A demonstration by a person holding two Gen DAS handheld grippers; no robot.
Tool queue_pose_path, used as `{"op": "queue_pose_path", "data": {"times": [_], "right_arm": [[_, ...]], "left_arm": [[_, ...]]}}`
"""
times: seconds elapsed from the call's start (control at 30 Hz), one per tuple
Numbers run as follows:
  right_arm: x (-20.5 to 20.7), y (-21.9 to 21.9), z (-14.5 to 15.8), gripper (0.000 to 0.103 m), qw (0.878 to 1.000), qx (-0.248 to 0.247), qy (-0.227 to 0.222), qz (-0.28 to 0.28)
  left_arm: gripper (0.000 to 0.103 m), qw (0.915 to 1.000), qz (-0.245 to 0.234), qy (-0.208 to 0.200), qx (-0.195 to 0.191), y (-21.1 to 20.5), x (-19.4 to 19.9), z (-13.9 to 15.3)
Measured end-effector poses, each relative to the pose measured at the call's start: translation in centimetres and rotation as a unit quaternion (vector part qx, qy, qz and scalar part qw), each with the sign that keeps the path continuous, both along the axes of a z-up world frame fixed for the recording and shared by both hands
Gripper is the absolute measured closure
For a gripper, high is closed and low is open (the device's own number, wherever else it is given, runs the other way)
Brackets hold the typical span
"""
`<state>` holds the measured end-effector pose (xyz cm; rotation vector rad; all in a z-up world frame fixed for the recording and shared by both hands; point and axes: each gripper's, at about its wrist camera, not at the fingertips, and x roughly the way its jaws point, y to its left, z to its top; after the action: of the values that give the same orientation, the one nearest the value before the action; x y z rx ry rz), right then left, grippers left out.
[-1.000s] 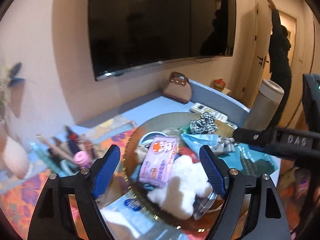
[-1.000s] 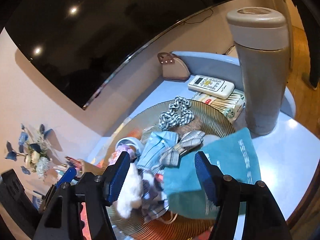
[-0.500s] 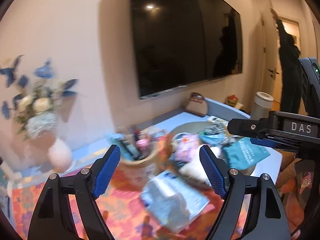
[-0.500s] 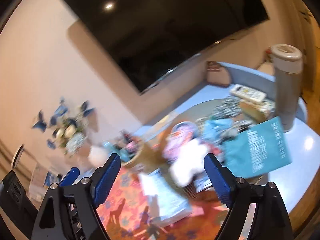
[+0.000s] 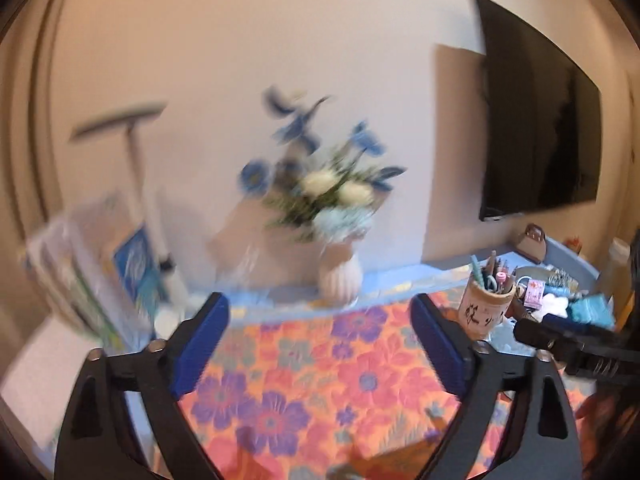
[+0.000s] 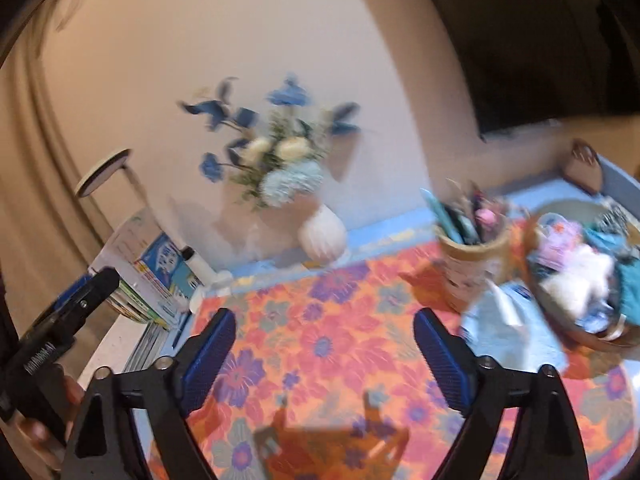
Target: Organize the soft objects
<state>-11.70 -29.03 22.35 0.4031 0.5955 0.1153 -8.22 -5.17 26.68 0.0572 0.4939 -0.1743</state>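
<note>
The soft things lie piled in a round woven tray (image 6: 580, 340) at the far right: a white plush toy (image 6: 576, 280), a pink wipes pack (image 6: 560, 240) and a teal cloth (image 6: 632, 292). The left wrist view shows the plush toy (image 5: 554, 306) and teal cloth (image 5: 592, 308) small and far off. A pale blue tissue pack (image 6: 504, 320) lies beside the tray. My left gripper (image 5: 320, 344) and right gripper (image 6: 326, 360) hang over the floral cloth (image 5: 320, 380), well left of the tray. Both pairs of jaws are opening with nothing between them.
A white vase of blue and white flowers (image 6: 322, 236) stands at the back by the wall. A pen cup (image 6: 472, 264) sits next to the tray. A stack of books (image 6: 152, 280) and a lamp (image 6: 104, 172) are at left, a dark TV (image 5: 536, 140) on the wall.
Both views have swung left, away from the tray and towards the vase and books. Both pairs of jaws stand wider. The scene is blurred by motion.
</note>
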Motion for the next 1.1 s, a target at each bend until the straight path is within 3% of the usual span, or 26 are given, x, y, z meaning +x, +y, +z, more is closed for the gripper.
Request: {"op": "queue_pose_path", "data": {"times": [0.07, 0.1, 0.2, 0.3, 0.37, 0.43, 0.53, 0.6, 0.63, 0.7, 0.77, 0.93, 1.1], "right_arm": [[-0.9, 2.2, -1.7, 0.000, 0.998, -0.021, -0.052, -0.026], [-0.9, 2.7, -2.3, 0.000, 0.998, -0.026, -0.055, -0.032], [0.1, 3.9, -4.0, 0.000, 0.997, -0.037, -0.060, -0.026], [1.2, 5.0, -4.6, 0.000, 0.988, -0.108, -0.102, -0.045], [2.9, 5.2, -6.1, 0.000, 0.983, -0.151, -0.091, -0.057], [4.4, 4.8, -8.2, 0.000, 0.986, -0.147, -0.068, -0.047], [5.3, 4.3, -10.7, 0.000, 0.988, -0.137, -0.055, -0.047], [5.9, 4.4, -12.4, 0.000, 0.987, -0.149, -0.043, -0.049], [6.7, 4.3, -12.9, 0.000, 0.988, -0.149, -0.020, -0.041], [7.0, 4.1, -13.0, 0.000, 0.990, -0.138, -0.021, -0.032], [7.1, 4.1, -13.3, 0.000, 0.989, -0.140, -0.017, -0.034], [7.4, 4.7, -13.7, 0.000, 0.989, -0.146, -0.005, -0.017], [8.0, 5.1, -14.4, 0.000, 0.989, -0.146, 0.019, 0.000]], "left_arm": [[0.001, 0.9975, 0.011, 0.033, -0.061, 2.8, 0.7, -2.3], [0.001, 0.9968, 0.021, 0.033, -0.070, 3.3, 0.8, -3.4], [0.001, 0.9968, 0.067, 0.006, -0.042, 3.5, 1.3, -6.9], [0.001, 0.9951, 0.088, -0.042, -0.012, 2.5, 2.1, -9.8], [0.001, 0.9950, 0.089, -0.043, -0.014, 2.0, 3.6, -11.9], [0.001, 0.9964, 0.078, -0.022, -0.025, 2.1, 4.9, -13.8], [0.001, 0.9939, 0.068, 0.061, -0.061, 3.0, 7.9, -17.7], [0.003, 0.9903, 0.103, 0.073, -0.058, 3.8, 8.8, -20.0], [0.003, 0.9882, 0.112, 0.086, -0.059, 4.0, 9.1, -20.1], [0.001, 0.9906, 0.101, 0.052, -0.076, 4.3, 8.3, -19.5], [0.001, 0.9889, 0.138, 0.030, -0.046, 3.8, 7.7, -19.4], [0.001, 0.9925, 0.117, 0.035, 0.002, 1.8, 7.5, -19.7], [0.001, 0.9925, 0.116, 0.031, 0.022, 1.4, 7.3, -19.6]]}}
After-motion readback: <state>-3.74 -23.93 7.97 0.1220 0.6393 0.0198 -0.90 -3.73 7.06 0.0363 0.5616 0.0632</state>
